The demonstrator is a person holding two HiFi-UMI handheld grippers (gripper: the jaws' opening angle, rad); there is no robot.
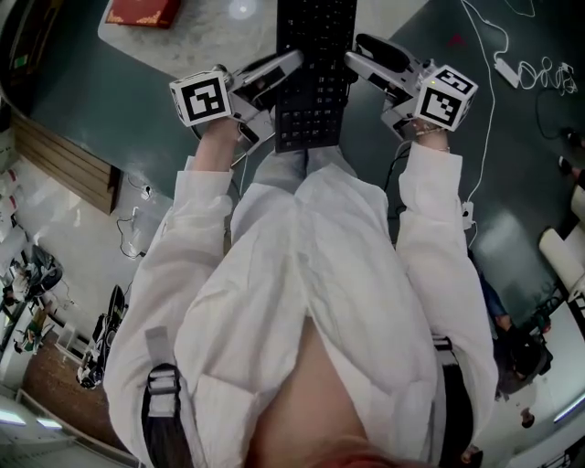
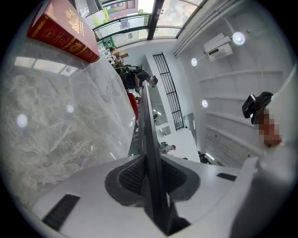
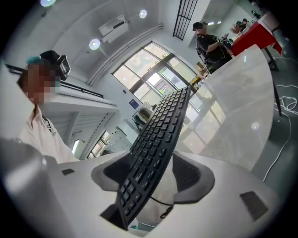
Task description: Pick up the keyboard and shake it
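Two hand-held grippers work on one flat black computer keyboard (image 1: 315, 73). At the left gripper (image 2: 152, 179), seen in its own view, the jaws are clamped on the keyboard's thin edge, a dark ribbed pad pressing each face, and the board runs away from them edge-on. The right gripper (image 3: 153, 174) has its jaws spread wide. The keyboard slants across the gap between them with its keys showing, one pad stands clear of it, and white cloth shows through the space, so these jaws are not clamped on it. In the head view the two grippers come in from opposite long sides, close to the keyboard's near short end, which hangs past the rim of one pale marble-patterned table (image 1: 210, 37) and over the person's white shirt (image 1: 311, 274). In the left gripper view a strip of the bright room shows between the keyboard and the tabletop, so the board is held off the surface. One red hardback book (image 1: 142, 11) lies near the table's far left edge, well apart from the keyboard, with bare marble between them. Dark teal floor (image 1: 82, 101) lies open on both sides of the table. On the right side one white power strip (image 1: 505, 69) and its loose cable rest on it, well apart from the right gripper.
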